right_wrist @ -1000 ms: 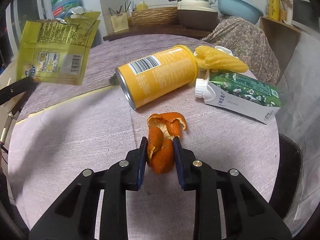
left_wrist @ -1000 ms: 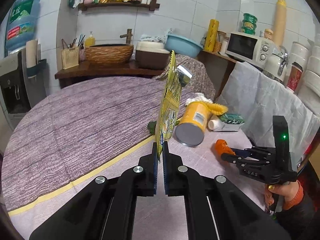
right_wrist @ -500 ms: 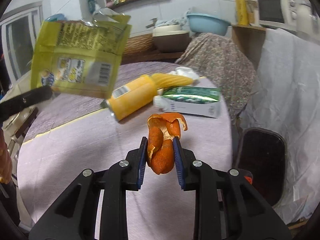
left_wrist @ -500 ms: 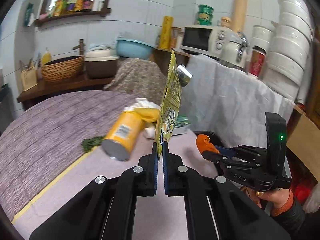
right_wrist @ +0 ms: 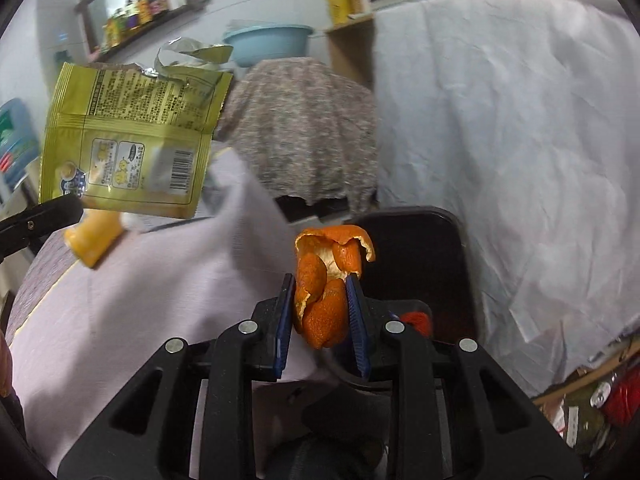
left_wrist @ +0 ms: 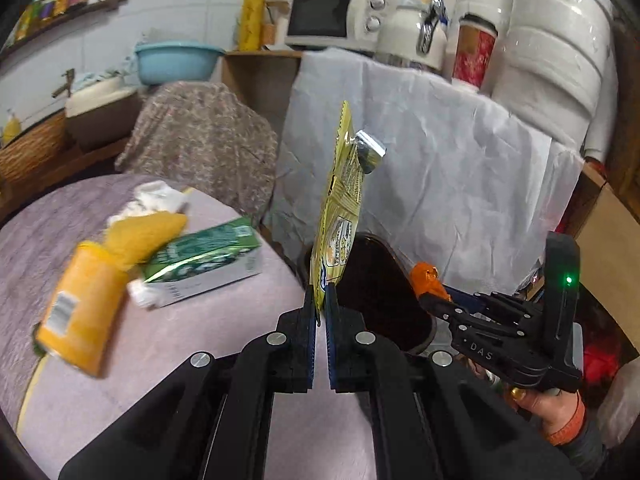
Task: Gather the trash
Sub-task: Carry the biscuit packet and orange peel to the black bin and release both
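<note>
1. We hold the left gripper clamped on the bottom edge of a yellow snack packet; the jaws sit almost together with only the thin foil between them.
2. The packet stands upright above the gripper, edge-on in the left wrist view, with a torn silver flap curling off near its top. In the right wrist view we see its printed back with a barcode.
3. We hold the right gripper closed on an orange peel, the blue pads pressing it from both sides. The curled upper part of the peel rises above the fingertips.
4. Both pieces of trash are in the air at the edge of the desk, beside a dark bin that stands on the floor just past the desk. In the right wrist view the peel is in front of the bin's opening.
5. Still lying on the desk's purple cloth are a yellow canister on its side, a green-and-white carton just beside it, and a yellow wrapper with white paper behind them. These look blurred.
6. A person's hand with an orange cuff grips the right gripper's handle.
7. Behind the bin hangs a white sheet; a microwave and a blue basin sit further back.
</note>
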